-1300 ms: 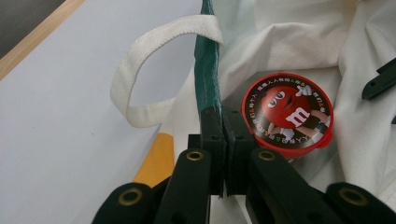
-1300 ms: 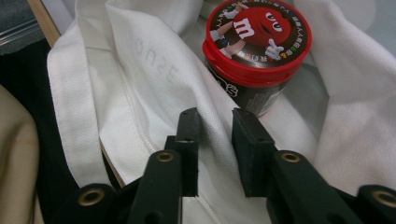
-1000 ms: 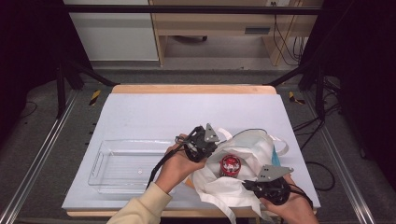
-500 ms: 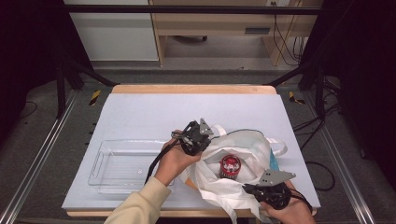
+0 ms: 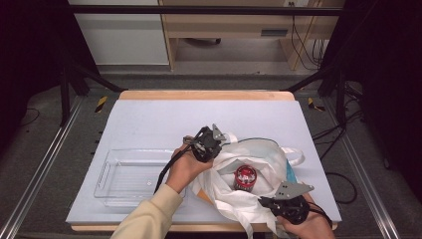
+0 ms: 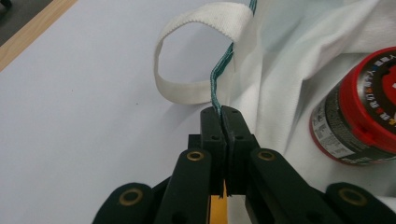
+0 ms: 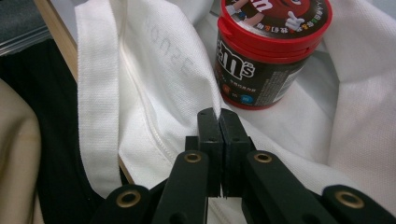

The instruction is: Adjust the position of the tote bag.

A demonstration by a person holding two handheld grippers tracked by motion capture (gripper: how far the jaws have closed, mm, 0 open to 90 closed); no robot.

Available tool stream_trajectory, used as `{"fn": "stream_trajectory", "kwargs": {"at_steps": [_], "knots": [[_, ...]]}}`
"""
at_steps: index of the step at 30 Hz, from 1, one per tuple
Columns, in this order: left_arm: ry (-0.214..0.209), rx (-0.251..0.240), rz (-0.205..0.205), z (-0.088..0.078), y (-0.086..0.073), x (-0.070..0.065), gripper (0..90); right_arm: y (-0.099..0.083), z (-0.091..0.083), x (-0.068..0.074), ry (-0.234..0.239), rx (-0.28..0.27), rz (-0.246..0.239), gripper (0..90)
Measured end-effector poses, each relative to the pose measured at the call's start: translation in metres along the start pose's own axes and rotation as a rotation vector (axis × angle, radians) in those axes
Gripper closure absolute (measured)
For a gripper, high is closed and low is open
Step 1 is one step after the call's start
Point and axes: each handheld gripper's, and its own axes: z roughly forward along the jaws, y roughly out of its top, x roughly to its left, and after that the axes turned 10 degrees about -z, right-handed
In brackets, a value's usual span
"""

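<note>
While both grippers are clenching the white cloth tote bag (image 5: 259, 164) near the table's (image 5: 149, 119) front right corner, left gripper (image 6: 222, 112) is pinching its green-trimmed rim, right gripper (image 7: 218, 114) its near edge; red-lidded candy jar (image 5: 245, 178) is already sitting inside; clear plastic tray (image 5: 129, 172) is lying beside it.

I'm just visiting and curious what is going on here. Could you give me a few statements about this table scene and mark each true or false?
1. The left gripper is clamped on the green-trimmed edge of the white cloth tote bag. True.
2. The red-lidded dark candy jar sits in the clear plastic tray. False: it sits in the open bag.
3. The right gripper pinches the bag's white cloth. True.
4. The jar's lid is off. False: the red lid is on.
</note>
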Motion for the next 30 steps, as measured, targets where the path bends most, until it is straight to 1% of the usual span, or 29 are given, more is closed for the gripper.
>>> {"fn": "stream_trajectory", "kwargs": {"at_steps": [1,2,6,8,10,11,15,19,21,25,27,30], "knots": [[0.0,0.0,0.0,0.0,0.0,0.0,89.0,0.0,0.0,0.0,0.0,0.0,0.0,89.7],[0.005,0.016,-0.007,0.003,0.0,0.003,89.0,0.0,0.0,0.0,0.003,-0.002,-0.004,89.7],[0.019,0.039,-0.015,0.009,0.003,0.008,89.0,0.0,0.0,0.001,-0.003,0.002,-0.01,89.7],[0.016,0.047,-0.026,0.011,0.004,0.01,89.0,0.0,0.0,0.002,-0.007,0.008,-0.022,89.7],[0.013,0.048,-0.039,0.014,0.004,0.014,89.1,0.0,0.0,0.002,-0.004,0.008,-0.022,89.7],[0.012,0.047,-0.052,0.014,0.005,0.015,89.1,0.0,0.0,0.002,-0.003,0.009,-0.025,89.7],[0.016,0.069,-0.059,0.018,0.008,0.02,89.2,0.0,-0.001,0.003,0.004,0.011,-0.027,89.8],[0.031,0.07,-0.055,0.02,0.01,0.021,89.2,0.0,-0.001,0.003,0.005,0.015,-0.037,89.8],[0.034,0.068,-0.06,0.021,0.01,0.022,89.2,0.0,-0.002,0.004,0.006,0.015,-0.037,89.8],[0.032,0.065,-0.07,0.022,0.011,0.024,89.2,0.0,-0.003,0.004,-0.005,0.009,-0.03,89.8],[0.033,0.055,-0.071,0.021,0.011,0.024,89.2,0.0,-0.004,0.003,-0.009,0.005,-0.03,89.9],[0.031,0.065,-0.074,0.021,0.011,0.025,89.2,0.001,-0.005,0.004,-0.004,0.006,-0.037,89.9]]}}
